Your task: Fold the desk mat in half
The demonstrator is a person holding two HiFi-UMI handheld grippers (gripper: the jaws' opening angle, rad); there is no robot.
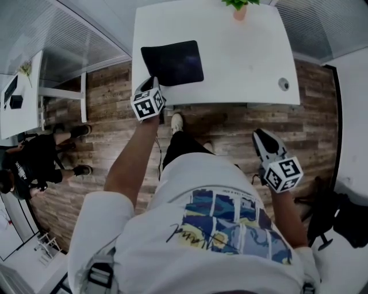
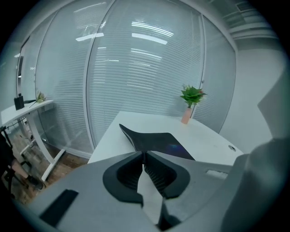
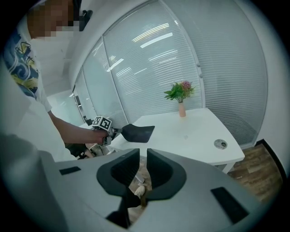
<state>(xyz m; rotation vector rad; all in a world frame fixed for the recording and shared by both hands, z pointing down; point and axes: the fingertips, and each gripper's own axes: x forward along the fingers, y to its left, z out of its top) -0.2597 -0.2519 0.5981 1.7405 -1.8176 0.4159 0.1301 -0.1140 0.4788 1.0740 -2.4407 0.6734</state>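
A white table (image 1: 241,63) stands on a wood-plank floor (image 1: 230,123). A small pink vase (image 1: 240,11) with a green plant stands at the table's far edge. Left of the vase and nearer to the person, a dark mat (image 1: 172,62) lies on the top, close to the left edge. Its corner farthest from the vase is raised off the surface. Right of the vase, toward the front edge, a round cable port (image 1: 283,84) sits in the top.

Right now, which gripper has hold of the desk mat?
The left gripper: it pinches a corner of the desk mat, while the right gripper hangs empty, away from the desk.
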